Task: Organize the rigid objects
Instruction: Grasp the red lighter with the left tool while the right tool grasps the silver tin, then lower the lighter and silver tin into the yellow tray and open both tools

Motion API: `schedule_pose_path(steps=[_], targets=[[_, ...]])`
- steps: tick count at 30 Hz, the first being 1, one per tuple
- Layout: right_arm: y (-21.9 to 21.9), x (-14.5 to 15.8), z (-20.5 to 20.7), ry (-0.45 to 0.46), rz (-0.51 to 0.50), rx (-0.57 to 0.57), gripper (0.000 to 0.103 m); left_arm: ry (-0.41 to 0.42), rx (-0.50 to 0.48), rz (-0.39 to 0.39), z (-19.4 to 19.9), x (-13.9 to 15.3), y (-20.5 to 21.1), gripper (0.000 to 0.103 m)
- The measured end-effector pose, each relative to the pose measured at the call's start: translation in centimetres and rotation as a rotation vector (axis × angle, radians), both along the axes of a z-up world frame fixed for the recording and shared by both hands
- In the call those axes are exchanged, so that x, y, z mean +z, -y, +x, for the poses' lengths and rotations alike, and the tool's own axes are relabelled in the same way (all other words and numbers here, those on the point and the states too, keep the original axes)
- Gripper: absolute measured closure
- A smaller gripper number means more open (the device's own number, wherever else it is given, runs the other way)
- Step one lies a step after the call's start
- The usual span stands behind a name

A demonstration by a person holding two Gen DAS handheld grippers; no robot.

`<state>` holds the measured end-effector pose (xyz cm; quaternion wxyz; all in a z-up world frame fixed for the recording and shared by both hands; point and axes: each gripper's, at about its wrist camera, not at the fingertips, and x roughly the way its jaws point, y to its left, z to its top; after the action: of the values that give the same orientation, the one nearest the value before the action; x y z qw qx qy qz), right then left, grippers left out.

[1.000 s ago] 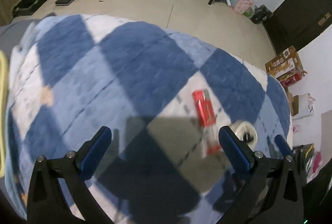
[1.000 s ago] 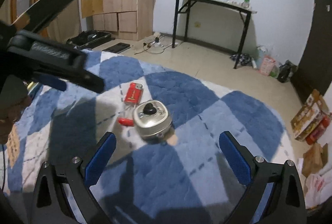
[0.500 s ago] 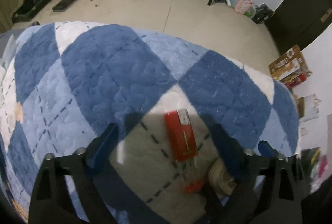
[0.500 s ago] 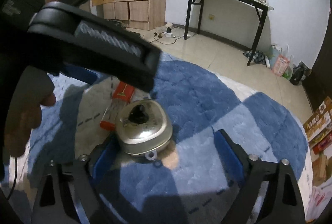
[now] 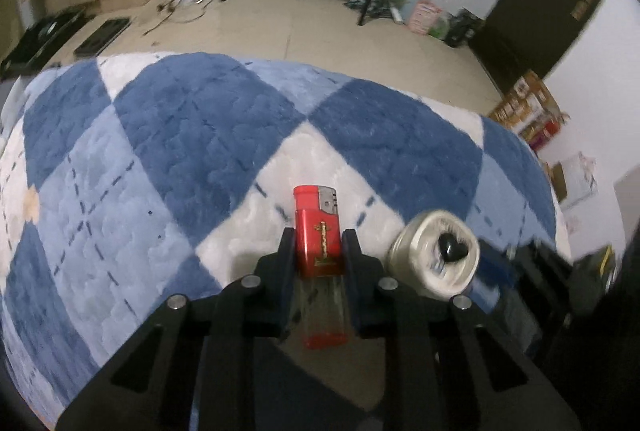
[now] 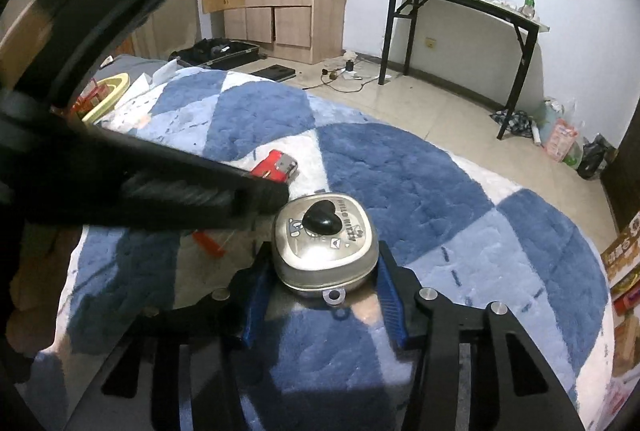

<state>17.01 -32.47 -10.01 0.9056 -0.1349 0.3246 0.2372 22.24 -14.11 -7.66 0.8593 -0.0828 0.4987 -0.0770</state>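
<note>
Red lighter [image 5: 319, 231] lies on a white diamond of the blue-and-white checked blanket [image 5: 192, 135], metal cap pointing far. Left claw [image 5: 319, 251] is clamped across its red upper body, fingers pressed to both long sides; the clear lower tank sits back between the finger bases. Judged light, stiff and smooth plastic (could pivot or slip if held only near one end), so a hold across the mid-body looks sound.

Just right of it, the small silver tin [image 6: 325, 245] with a black heart knob on its lid also rests on the blanket. Right claw [image 6: 325, 283] brackets the tin's near half, blue pads against or very close to its sides; I read it as gripped, though firm contact is hard to confirm. Metal, rigid, rounded walls: likely slippery, and the lid may be loose.

Lighter and tin sit near each other, so the two claws crowd. Yellow-rimmed basket [image 6: 108, 93] stands at the blanket's far left edge. Folding table [image 6: 460, 3] stands on the floor beyond.
</note>
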Motion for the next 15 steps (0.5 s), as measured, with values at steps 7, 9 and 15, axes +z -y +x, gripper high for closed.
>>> schedule_pose_path(steps=[7,9,15], targets=[[2.1,0.2,-0.3,-0.032,0.075,0.015,0.056,0.007,-0.093,-0.002,-1.8,0.4,-1.7,0.079],[2.4,0.3,-1.1,-0.053,0.108,0.005,0.056,0.021,-0.127,-0.032,-3.1,0.4,-2.4,0.078],[2.8,0.7,-2.9,-0.087,0.192,-0.079,0.055,0.051,-0.143,-0.088,-5.0,-0.7,-4.0,0.079]])
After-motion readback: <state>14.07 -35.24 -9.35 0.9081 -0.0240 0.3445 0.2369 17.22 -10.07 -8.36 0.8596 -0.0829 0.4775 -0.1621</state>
